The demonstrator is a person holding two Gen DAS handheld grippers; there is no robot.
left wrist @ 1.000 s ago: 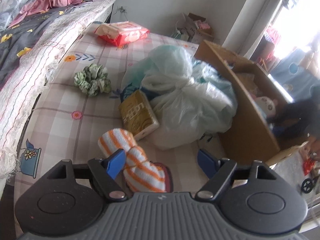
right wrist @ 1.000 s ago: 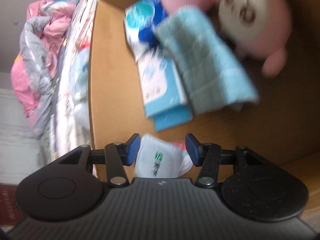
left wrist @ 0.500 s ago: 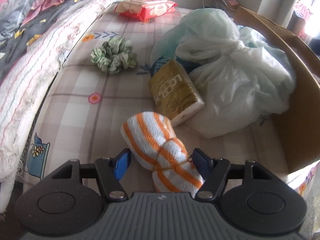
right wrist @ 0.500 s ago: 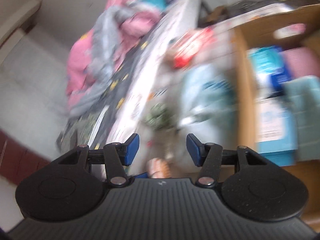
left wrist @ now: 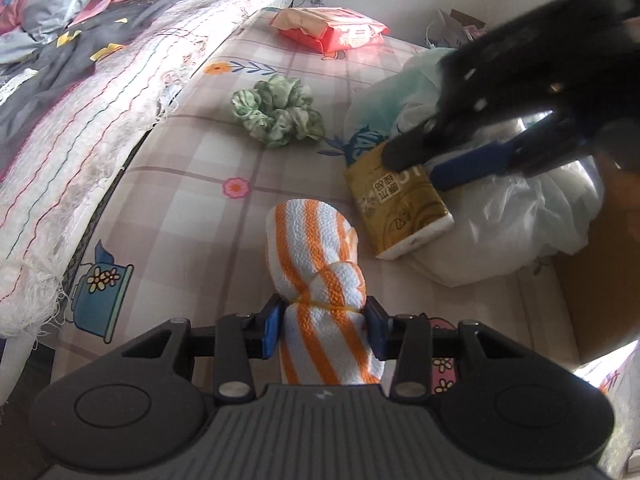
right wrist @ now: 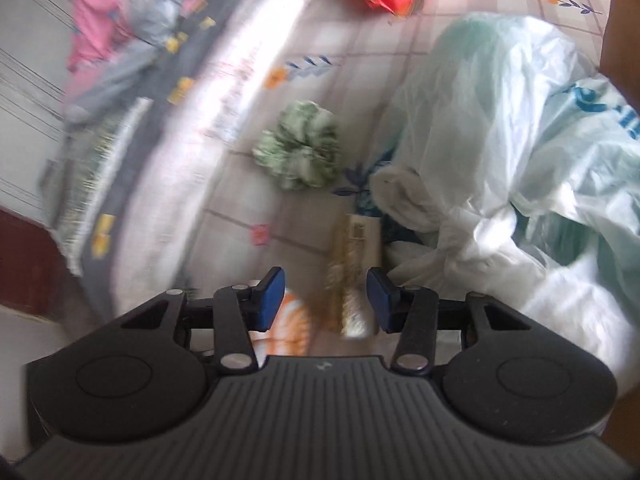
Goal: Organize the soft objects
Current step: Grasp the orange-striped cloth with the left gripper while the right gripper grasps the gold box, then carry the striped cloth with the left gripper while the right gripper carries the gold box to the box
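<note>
A second ago the left gripper was wide open above the striped towel roll. Now it has come lower, its jaws have just been closing, and the blue pads squeeze the roll on both sides. The right gripper was over the cardboard box then; now it is above the gold tissue pack, jaws apart and holding nothing. The roll is white with orange stripes, tied in the middle with a thin yellow band. It lies on the checked bed sheet, just beside the gold pack.
</note>
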